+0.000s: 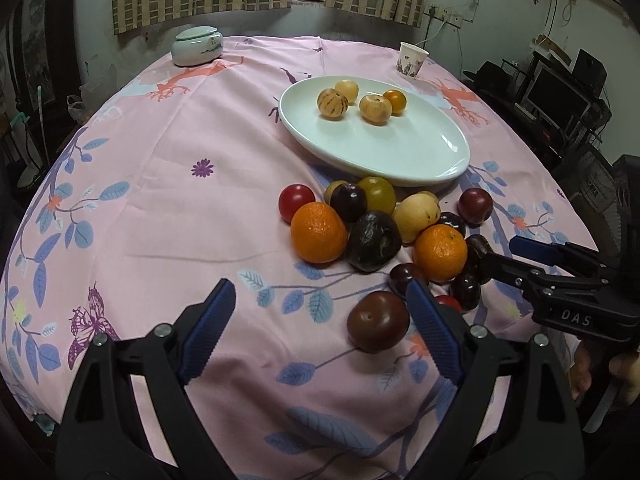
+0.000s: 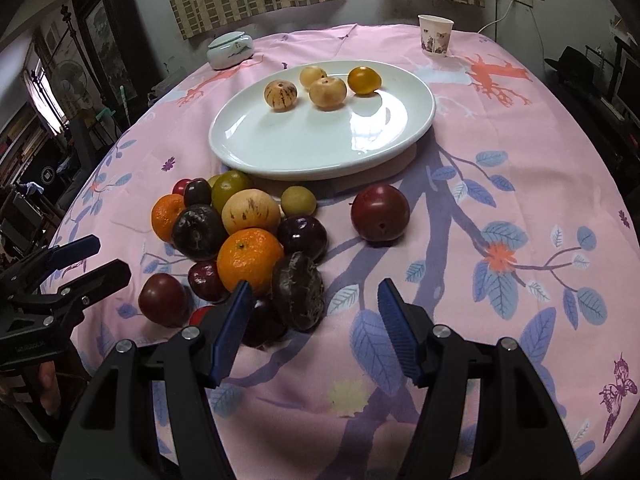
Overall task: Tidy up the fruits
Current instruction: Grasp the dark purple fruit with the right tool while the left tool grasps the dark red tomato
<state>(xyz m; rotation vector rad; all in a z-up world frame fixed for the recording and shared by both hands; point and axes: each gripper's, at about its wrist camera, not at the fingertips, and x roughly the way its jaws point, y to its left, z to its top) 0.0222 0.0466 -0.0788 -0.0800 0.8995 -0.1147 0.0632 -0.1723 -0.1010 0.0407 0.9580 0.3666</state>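
Observation:
A white oval plate (image 1: 400, 160) (image 2: 300, 148) holds several yellowish fruits at its far side. In front of it lies a pile of fruit with two oranges (image 1: 319, 232) (image 2: 250, 260), dark plums and a pale pear-like fruit (image 2: 251, 211). My left gripper (image 1: 319, 286) (image 2: 109, 256) stands open; a dark red plum (image 1: 378, 322) (image 2: 164, 300) lies between its fingers, close to the right one. My right gripper (image 2: 315, 285) (image 1: 500, 250) is open at the pile's near right edge. A wrinkled dark fruit (image 2: 298, 296) sits between its tips, untouched.
A lone red plum (image 2: 380, 214) (image 1: 475, 206) lies right of the pile. A lidded ceramic jar (image 1: 197, 46) (image 2: 230, 50) and a paper cup (image 1: 412, 60) (image 2: 435, 36) stand at the table's far edge. Pink flowered cloth covers the table.

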